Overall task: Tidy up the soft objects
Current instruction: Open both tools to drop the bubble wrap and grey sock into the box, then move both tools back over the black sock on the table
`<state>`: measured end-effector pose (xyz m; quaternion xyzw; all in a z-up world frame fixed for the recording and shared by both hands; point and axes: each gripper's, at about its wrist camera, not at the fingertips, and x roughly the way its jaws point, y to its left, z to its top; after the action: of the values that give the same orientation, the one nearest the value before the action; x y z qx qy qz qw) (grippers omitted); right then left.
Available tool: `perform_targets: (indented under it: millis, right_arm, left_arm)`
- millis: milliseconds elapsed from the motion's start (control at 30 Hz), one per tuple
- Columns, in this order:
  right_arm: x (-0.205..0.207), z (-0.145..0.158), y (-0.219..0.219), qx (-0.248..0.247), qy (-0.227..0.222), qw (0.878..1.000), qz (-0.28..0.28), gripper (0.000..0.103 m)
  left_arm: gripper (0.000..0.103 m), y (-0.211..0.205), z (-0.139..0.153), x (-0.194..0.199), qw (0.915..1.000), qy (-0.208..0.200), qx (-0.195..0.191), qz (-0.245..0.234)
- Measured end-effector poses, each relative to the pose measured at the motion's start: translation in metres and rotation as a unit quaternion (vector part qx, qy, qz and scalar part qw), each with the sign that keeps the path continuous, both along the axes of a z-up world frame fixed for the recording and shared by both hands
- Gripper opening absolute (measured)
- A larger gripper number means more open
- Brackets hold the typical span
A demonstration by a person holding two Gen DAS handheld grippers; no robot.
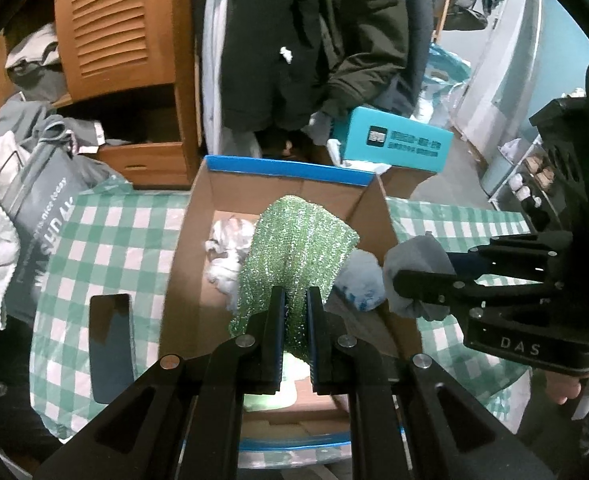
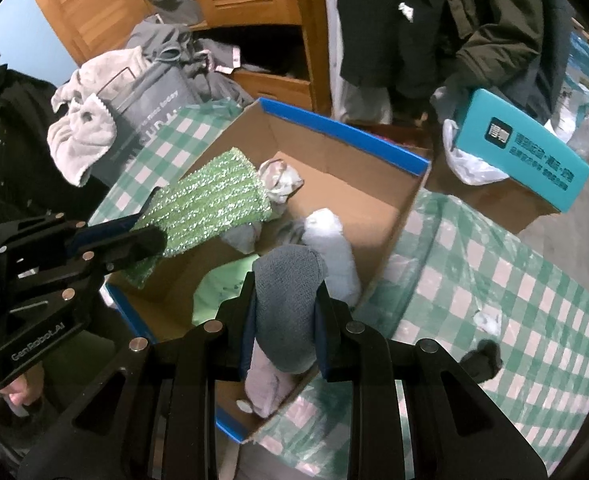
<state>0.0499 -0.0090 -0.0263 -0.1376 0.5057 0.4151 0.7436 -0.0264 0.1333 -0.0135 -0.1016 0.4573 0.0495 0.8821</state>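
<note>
Your left hand-held gripper (image 1: 295, 312) is clamped on the green glittery cloth (image 1: 294, 248), which trails lengthwise away from it over the middle of the cardboard box (image 1: 222, 184), while your right hand-held gripper (image 2: 286, 300), pinching the grey sock (image 2: 290, 280), hangs just inside the box's right wall, equally near.

A cluttered home bedroom: louvred wooden wardrobe (image 1: 114, 28), hanging coats (image 1: 314, 40), heaped clothes (image 2: 166, 48).

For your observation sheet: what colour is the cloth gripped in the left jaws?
Sparkly green cloth, clearest in the left wrist view.
</note>
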Motion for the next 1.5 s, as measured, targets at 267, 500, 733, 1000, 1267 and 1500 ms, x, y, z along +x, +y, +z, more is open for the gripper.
perform_targets:
  millis: [267, 500, 733, 1000, 1267, 1500]
  right_arm:
    - [-0.002, -0.006, 0.014, 0.003, 0.015, 1.000, 0.016, 0.026]
    - [0.002, -0.010, 0.013, 0.003, 0.026, 1.000, 0.008, 0.041]
    - [0.005, -0.004, 0.008, 0.015, 0.021, 1.000, 0.002, 0.055]
    - [0.010, -0.004, -0.003, 0.017, 0.021, 1.000, -0.012, 0.057]
    - [0.017, -0.007, -0.023, 0.012, 0.021, 0.999, -0.030, 0.058]
    - [0.022, -0.009, -0.045, 0.007, 0.014, 0.999, -0.047, 0.063]
  left_arm:
    - [0.011, 0.013, -0.010, -0.001, 0.9997, 0.016, -0.003, 0.020]
    - [0.036, 0.017, -0.014, 0.000, 0.9990, 0.027, 0.000, 0.035]
    - [0.043, 0.016, -0.012, 0.000, 0.9990, 0.024, 0.002, 0.037]
    - [0.050, 0.012, -0.009, 0.001, 0.9993, 0.015, -0.015, 0.032]
    - [0.051, -0.005, -0.007, 0.007, 0.9997, 0.007, -0.018, 0.013]
    - [0.051, -0.023, -0.009, 0.014, 0.9997, 0.010, -0.019, -0.006]
